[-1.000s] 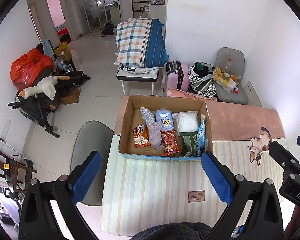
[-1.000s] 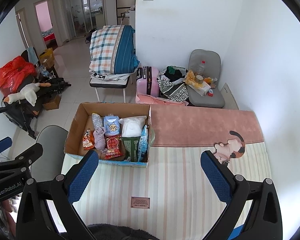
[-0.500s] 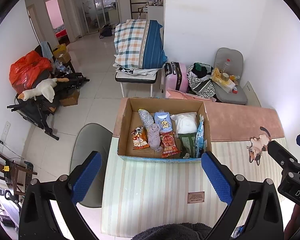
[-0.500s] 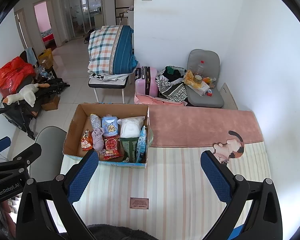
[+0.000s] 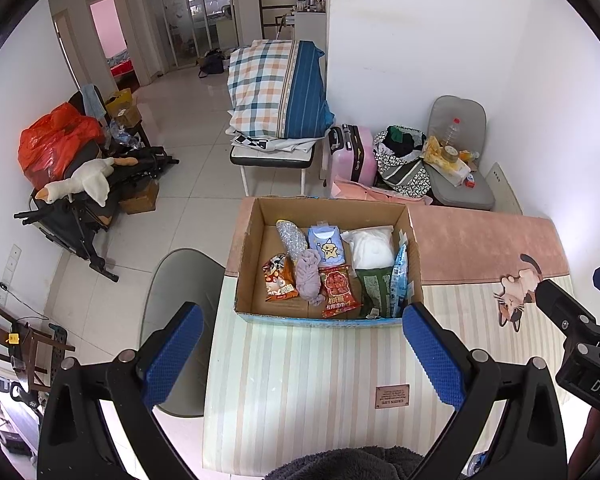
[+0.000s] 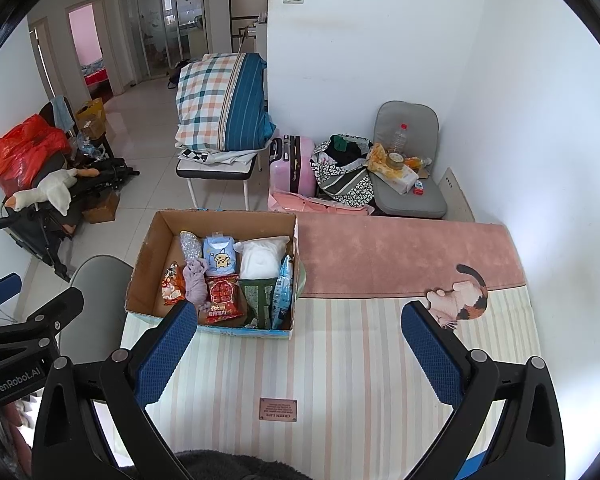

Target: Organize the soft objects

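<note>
An open cardboard box (image 5: 246,248) (image 6: 144,256) stands on the table's far left. It holds several soft items: a purple cloth (image 5: 309,276) (image 6: 196,280), a white pouch (image 5: 372,246) (image 6: 262,258), a blue star packet (image 5: 327,246), red snack bags (image 5: 338,290) and a green bag (image 5: 376,288). My left gripper (image 5: 302,354) is open and empty, held above the table in front of the box. My right gripper (image 6: 306,354) is open and empty, to the box's right. A dark fuzzy cloth (image 5: 352,462) (image 6: 228,466) lies at the near edge.
The table carries a striped mat (image 6: 340,360) and a pink mat (image 6: 400,252) with a cat picture (image 6: 460,300). A grey chair (image 5: 176,280) stands left of the table. Beyond are a plaid bedding stack (image 5: 276,88), a pink suitcase (image 5: 350,152) and a cluttered grey seat (image 5: 460,176).
Both grippers have drifted slightly back and up from the box; the box appears a little farther away. Both stay open and empty.
</note>
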The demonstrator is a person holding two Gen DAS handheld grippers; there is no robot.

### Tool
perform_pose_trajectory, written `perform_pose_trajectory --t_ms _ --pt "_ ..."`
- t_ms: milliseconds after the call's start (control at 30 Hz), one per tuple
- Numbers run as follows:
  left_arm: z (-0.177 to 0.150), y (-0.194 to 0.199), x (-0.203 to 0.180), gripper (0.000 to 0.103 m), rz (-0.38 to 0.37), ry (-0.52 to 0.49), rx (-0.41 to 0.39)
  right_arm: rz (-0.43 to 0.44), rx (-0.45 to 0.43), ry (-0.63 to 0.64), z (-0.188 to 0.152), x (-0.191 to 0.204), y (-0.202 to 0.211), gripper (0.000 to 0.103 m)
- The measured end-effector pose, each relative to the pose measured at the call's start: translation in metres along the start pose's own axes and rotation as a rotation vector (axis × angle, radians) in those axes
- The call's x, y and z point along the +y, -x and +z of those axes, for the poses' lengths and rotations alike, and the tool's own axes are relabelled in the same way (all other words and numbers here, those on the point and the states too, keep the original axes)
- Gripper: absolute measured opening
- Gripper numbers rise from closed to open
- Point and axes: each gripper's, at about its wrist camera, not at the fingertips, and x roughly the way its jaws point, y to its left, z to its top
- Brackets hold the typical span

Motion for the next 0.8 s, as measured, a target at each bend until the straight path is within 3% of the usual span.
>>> perform_pose_trajectory --t_ms 800 --pt "0.0025 0.0033 -0.0003 0.102 0.007 -0.014 -0.02 0.001 -0.012 -0.006 0.0056 -0.0035 0.0042 0.103"
